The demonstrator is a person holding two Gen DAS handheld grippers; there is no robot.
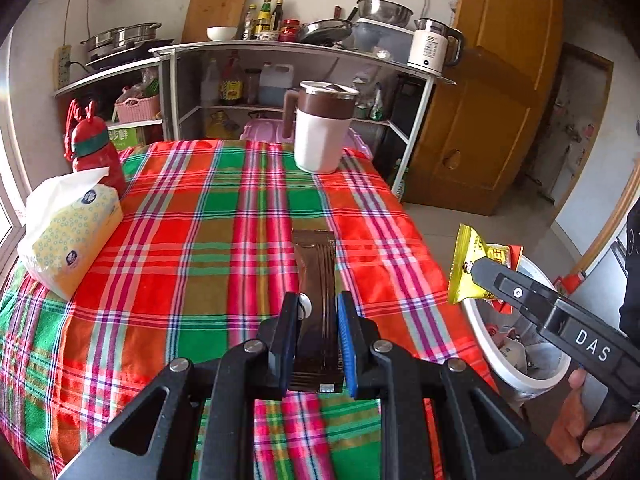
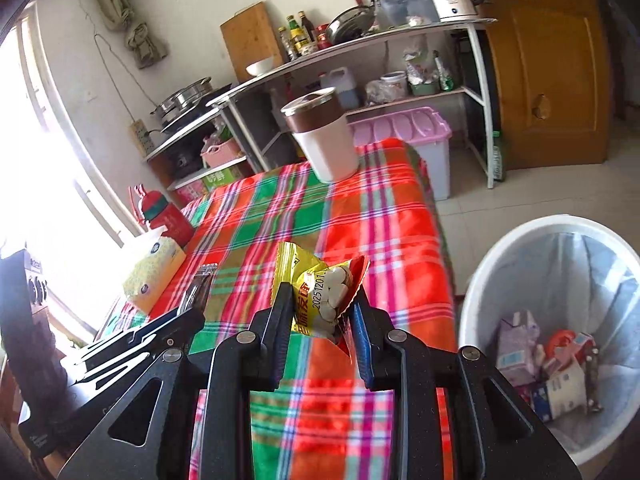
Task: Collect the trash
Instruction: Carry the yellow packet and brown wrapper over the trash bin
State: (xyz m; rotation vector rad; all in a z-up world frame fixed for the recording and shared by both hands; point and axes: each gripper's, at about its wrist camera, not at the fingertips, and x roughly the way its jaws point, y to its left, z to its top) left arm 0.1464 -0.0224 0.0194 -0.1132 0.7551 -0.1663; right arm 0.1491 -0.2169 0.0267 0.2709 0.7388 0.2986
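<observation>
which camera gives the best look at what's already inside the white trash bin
The right wrist view: it looks down into the white trash bin, showing cartons and wrappers on its liner. The left wrist view catches only part of the bin, mostly hidden behind the right gripper and its yellow snack packet.

- The brown sachet [image 1: 316, 276] lies between the fingers of the left gripper [image 1: 319, 312], over the near middle of the table [image 1: 224, 216]
- The tissue pack [image 1: 68, 232] sits at the table's left edge, the red bottle [image 1: 94, 148] just behind it
- The mug [image 1: 322, 128] stands at the far edge, right of centre
- The snack packet [image 2: 320, 292] sits in the right gripper [image 2: 320, 312], right of the sachet
- The trash bin [image 2: 480, 272] stands on the floor beside the table's right side, cartons [image 2: 548, 364] inside it
</observation>
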